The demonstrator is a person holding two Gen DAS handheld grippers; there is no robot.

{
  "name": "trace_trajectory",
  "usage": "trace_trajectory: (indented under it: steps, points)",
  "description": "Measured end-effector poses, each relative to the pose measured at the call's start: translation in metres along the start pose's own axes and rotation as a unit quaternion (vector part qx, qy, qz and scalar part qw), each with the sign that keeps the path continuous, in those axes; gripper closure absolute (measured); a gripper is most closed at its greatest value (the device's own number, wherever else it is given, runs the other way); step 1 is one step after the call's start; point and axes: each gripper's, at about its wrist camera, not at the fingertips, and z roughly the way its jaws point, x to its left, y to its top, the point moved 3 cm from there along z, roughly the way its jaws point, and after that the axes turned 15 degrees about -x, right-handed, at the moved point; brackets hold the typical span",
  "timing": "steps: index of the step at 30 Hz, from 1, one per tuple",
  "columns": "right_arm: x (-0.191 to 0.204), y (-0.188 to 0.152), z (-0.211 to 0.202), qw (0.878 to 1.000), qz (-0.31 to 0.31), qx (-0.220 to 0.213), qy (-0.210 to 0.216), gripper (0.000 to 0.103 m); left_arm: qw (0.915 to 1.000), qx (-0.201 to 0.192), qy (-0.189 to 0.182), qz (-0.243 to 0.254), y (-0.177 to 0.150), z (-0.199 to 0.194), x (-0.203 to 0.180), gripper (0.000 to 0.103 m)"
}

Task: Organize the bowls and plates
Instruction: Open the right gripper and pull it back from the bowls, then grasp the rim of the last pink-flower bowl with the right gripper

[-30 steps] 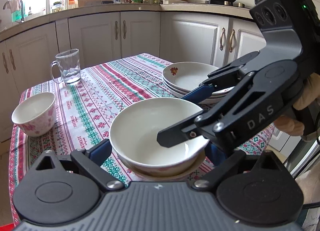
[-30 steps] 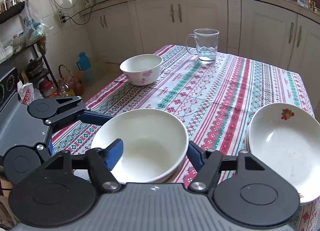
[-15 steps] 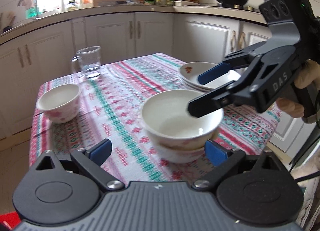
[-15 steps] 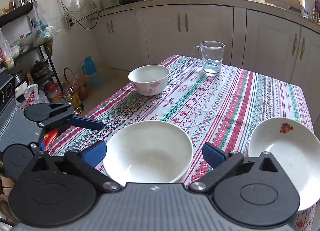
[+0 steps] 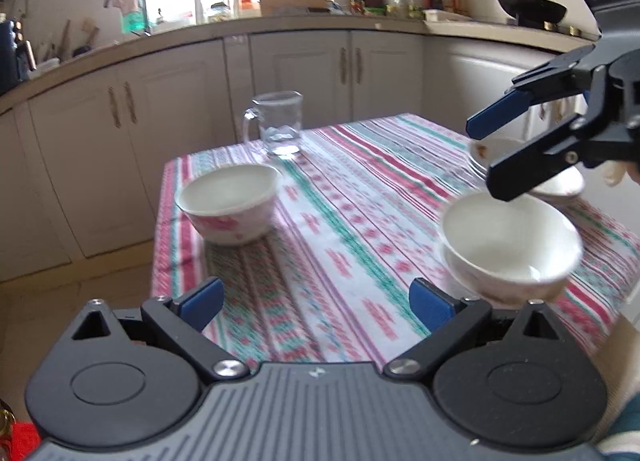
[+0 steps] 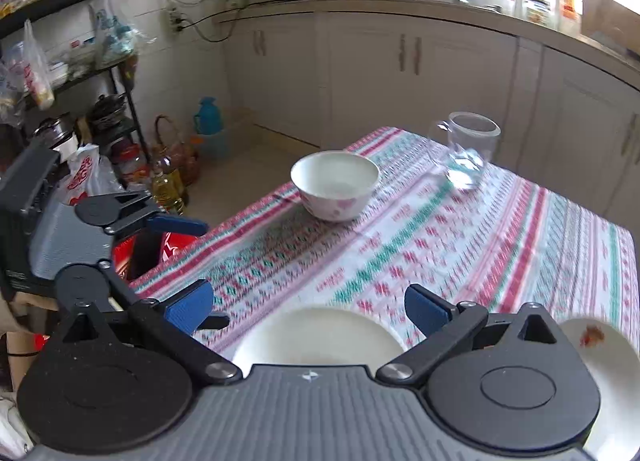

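Bowl [image 5: 510,245] lies probably right of left gripper's [image 5: 316,299] fingers.

The tablecloth [image 5: 352,197] is white with stripes of red, pink and green folk pattern. The small bowl [image 5: 229,203] at the far left is white with pink flowers on its outer side. The near bowl [image 5: 510,245] at the right is plain white inside. The stack of plates [image 6: 612,373] is white with a red-orange motif at the rim. The glass mug [image 5: 278,123] is clear. Both grippers are black with blue finger pads [image 5: 200,299], and their bodies are grey. The cabinets [image 5: 172,109] behind are cream white.
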Motion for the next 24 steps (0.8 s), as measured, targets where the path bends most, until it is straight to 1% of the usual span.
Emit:
trace_trajectory:
  steps: [5,9,13,15,19,21,24]
  points:
    - [-0.001,0.026,0.033,0.999,-0.032,0.014,0.018,0.0,0.9995,-0.019,0.023,0.007,0.009,0.024,0.023,0.004]
    - [-0.008,0.043,0.066,0.998,-0.044,0.027,0.029,0.0,0.9993,-0.017,0.034,-0.003,0.009,0.05,0.041,0.004]
    - [-0.018,0.051,0.102,0.997,-0.046,0.039,0.038,0.0,0.9985,-0.019,0.052,-0.005,0.004,0.075,0.055,0.004]
    - [-0.026,0.052,0.118,0.997,-0.04,0.044,0.045,0.001,0.9986,-0.016,0.047,-0.019,0.001,0.085,0.061,0.004]
    - [-0.044,0.051,0.151,0.997,-0.014,0.052,0.056,0.007,0.9983,-0.013,0.042,-0.039,-0.006,0.099,0.07,0.005]
    - [-0.053,0.05,0.165,0.997,-0.003,0.058,0.059,0.009,0.9985,-0.014,0.04,-0.036,-0.008,0.105,0.072,0.005]
    - [-0.064,0.047,0.182,0.996,0.01,0.064,0.061,0.013,0.9986,-0.014,0.034,-0.038,-0.01,0.111,0.075,0.005]
